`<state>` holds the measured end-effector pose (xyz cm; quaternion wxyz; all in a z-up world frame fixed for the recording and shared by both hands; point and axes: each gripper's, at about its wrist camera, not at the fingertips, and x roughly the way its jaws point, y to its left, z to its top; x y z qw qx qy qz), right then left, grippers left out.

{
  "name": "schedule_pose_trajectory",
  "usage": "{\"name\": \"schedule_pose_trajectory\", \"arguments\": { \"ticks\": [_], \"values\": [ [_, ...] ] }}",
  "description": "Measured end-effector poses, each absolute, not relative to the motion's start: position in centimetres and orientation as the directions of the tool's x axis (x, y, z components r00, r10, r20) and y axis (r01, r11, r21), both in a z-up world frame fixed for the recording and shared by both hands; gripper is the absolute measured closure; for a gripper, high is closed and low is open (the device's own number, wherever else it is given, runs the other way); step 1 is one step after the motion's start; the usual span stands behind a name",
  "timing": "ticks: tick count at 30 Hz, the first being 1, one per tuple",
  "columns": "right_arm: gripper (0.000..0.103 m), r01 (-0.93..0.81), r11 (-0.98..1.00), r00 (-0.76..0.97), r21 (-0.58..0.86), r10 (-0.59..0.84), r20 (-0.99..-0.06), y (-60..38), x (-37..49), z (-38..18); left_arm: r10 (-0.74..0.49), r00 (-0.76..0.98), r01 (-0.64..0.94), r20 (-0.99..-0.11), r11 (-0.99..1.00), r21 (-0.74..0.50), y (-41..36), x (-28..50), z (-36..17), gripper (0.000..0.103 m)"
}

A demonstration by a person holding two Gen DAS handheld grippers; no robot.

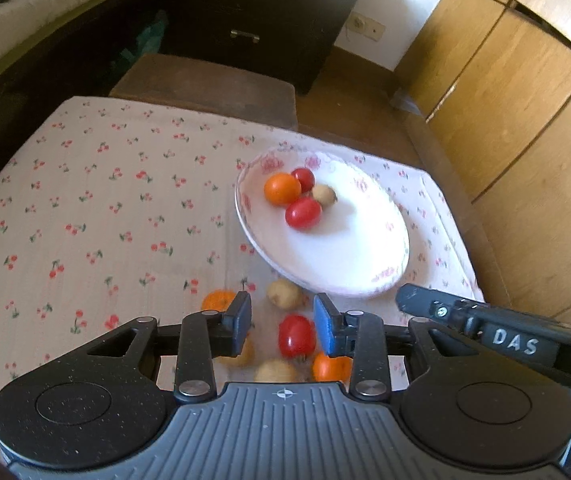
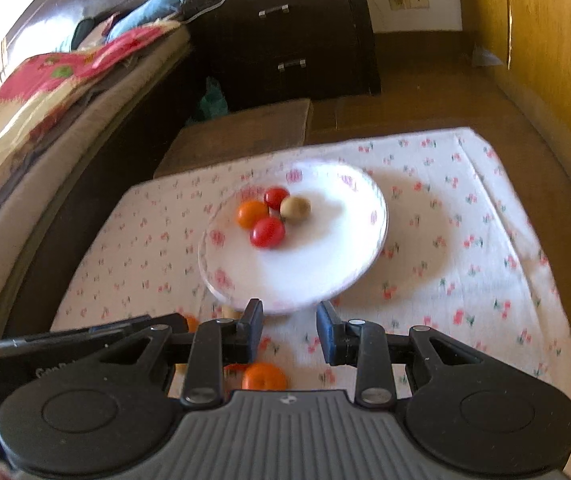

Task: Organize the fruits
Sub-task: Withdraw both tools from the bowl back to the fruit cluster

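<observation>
A white floral plate (image 1: 349, 252) (image 2: 325, 264) holds an orange (image 1: 282, 189) (image 2: 251, 213), two red tomatoes (image 1: 303, 213) (image 2: 267, 232) and a small potato (image 1: 324, 194) (image 2: 295, 209). Loose on the cloth near me lie a red tomato (image 1: 296, 335), potatoes (image 1: 283, 294), and oranges (image 1: 217, 300) (image 2: 264, 376). My left gripper (image 1: 283, 326) is open above the loose tomato, which lies between its fingers. My right gripper (image 2: 290, 330) is open and empty at the plate's near rim. The right gripper also shows in the left wrist view at the right edge.
A cherry-print cloth (image 1: 85, 208) (image 2: 465, 240) covers the table. A brown stool (image 1: 213, 84) stands beyond it. A dark drawer cabinet (image 2: 285, 40) is at the back, a bed (image 2: 25, 140) on the left, wooden cupboards (image 1: 525, 100) on the right.
</observation>
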<state>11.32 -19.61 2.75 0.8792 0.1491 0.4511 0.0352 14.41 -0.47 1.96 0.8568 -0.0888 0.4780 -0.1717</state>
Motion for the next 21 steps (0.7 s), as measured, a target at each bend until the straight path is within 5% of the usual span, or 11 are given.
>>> {"name": "schedule_pose_trajectory", "arguments": {
  "ticks": [21],
  "values": [
    [0.072,0.034,0.965,0.493,0.262,0.212,-0.844,-16.9,11.2,-0.2,-0.375,0.446,0.185,-0.813,0.927,-0.326,0.3,13.0,1.0,0.058]
  ]
}}
